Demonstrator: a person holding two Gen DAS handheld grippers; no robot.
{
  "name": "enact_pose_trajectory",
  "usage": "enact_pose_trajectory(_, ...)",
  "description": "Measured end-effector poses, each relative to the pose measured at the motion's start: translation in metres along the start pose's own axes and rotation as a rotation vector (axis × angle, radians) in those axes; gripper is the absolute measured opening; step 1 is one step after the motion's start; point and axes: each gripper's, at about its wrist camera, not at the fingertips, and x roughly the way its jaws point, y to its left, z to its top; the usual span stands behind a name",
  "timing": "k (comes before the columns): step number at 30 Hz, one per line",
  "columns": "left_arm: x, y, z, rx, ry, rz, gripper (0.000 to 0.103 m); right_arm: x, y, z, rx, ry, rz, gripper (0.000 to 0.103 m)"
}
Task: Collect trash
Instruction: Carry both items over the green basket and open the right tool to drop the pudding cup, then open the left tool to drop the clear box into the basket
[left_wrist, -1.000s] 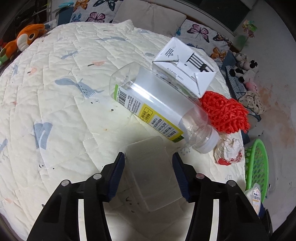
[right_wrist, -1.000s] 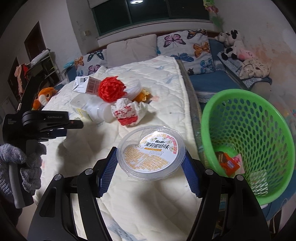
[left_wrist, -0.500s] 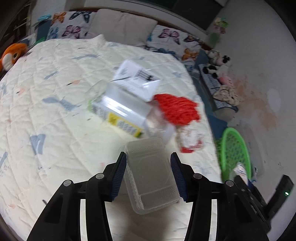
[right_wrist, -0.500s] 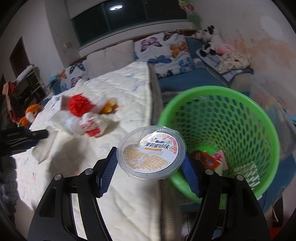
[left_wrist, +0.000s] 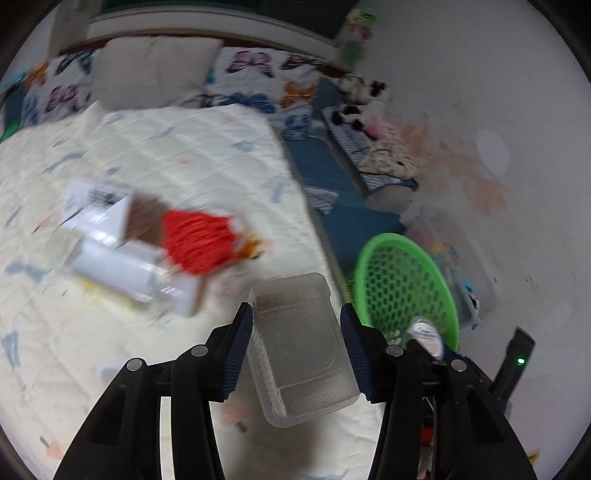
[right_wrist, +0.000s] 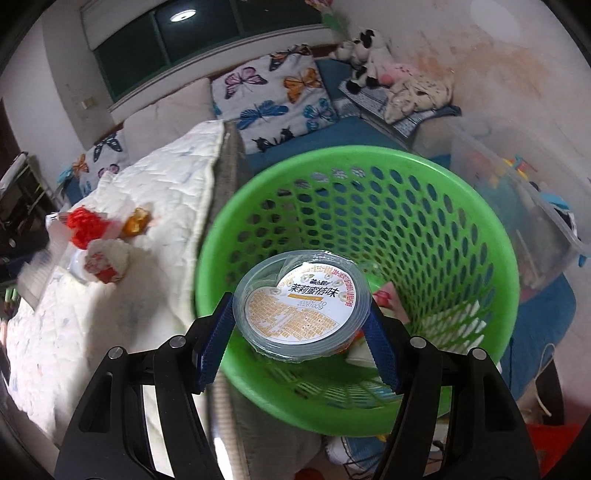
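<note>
My left gripper (left_wrist: 297, 345) is shut on a clear rectangular plastic tray (left_wrist: 299, 347) and holds it above the bed's right edge. My right gripper (right_wrist: 303, 325) is shut on a round clear lidded cup (right_wrist: 303, 299) with a white and orange label, held over the mouth of the green mesh basket (right_wrist: 424, 229). The basket also shows in the left wrist view (left_wrist: 402, 284), beside the bed, with the cup (left_wrist: 424, 334) at its rim. A few wrappers lie in the basket's bottom.
On the quilted bed (left_wrist: 147, 158) lie a clear bottle (left_wrist: 122, 269), a white carton (left_wrist: 99, 210), a red mesh net (left_wrist: 199, 243), and a crumpled red-and-white wrapper (right_wrist: 105, 264). A clear storage bin (right_wrist: 517, 206) stands behind the basket. Pillows and plush toys lie at the head.
My left gripper has lifted the clear tray and swung it right, toward the basket. My right gripper has carried the cup from over the bed to over the basket's mouth.
</note>
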Motion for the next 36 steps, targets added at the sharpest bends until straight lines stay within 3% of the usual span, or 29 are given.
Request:
enact_pose_trajectory(14,0.042,-0.075,0.003,0.205,0.004,-0.039,0.048,0.003,-0.032,-0.006,0.046,0.021,-0.012,0.07)
enact_pose_trajectory(36,0.074,-0.119,-0.008,0.331,0.007,-0.074,0.048,-0.032,-0.042,-0.012,0.06,-0.036,-0.009,0.073)
